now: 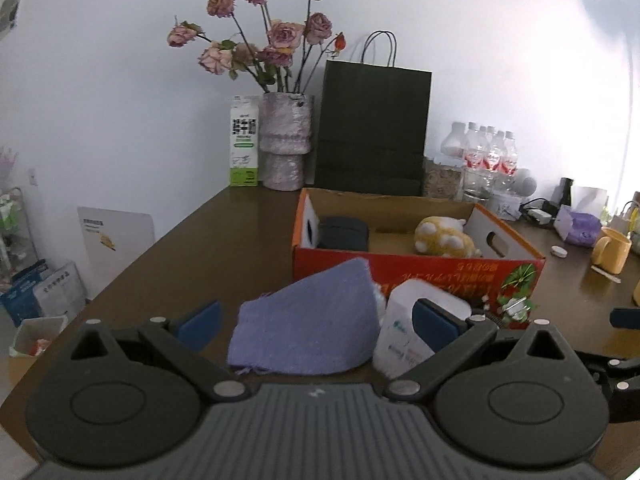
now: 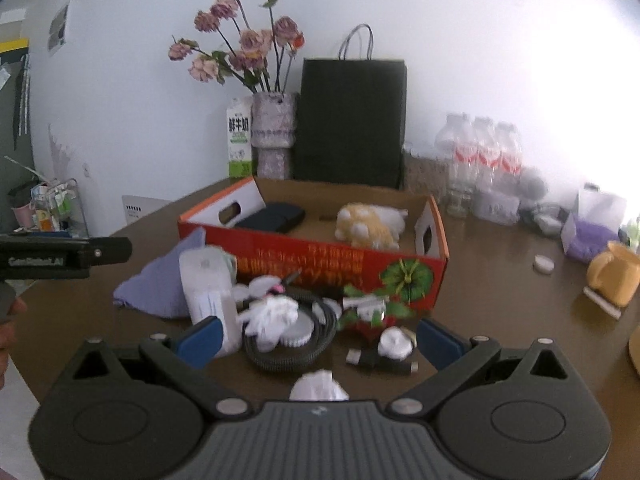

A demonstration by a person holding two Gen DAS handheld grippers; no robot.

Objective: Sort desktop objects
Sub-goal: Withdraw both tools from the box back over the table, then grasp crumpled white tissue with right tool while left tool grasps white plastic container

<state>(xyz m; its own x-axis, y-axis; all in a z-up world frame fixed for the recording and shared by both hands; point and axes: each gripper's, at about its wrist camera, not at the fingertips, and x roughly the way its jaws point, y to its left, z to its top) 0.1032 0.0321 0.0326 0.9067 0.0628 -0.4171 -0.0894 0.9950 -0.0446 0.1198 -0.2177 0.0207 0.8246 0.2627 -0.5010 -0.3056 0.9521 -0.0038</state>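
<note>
Purple cloth (image 1: 308, 320) between gaping left claw (image 1: 318, 324)

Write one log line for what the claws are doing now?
left claw: open, at purple cloth | right claw: open, over clutter | box: holds plush toy, dark pouch

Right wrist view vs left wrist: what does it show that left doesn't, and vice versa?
Right wrist only: the clutter in front of the box, a coiled black cable, crumpled white paper and a black USB adapter.

Left wrist only: cardboard boxes on the floor beside the table.

Both: the red box holding a plush toy, the purple cloth, the white pack, the yellow mug.
</note>
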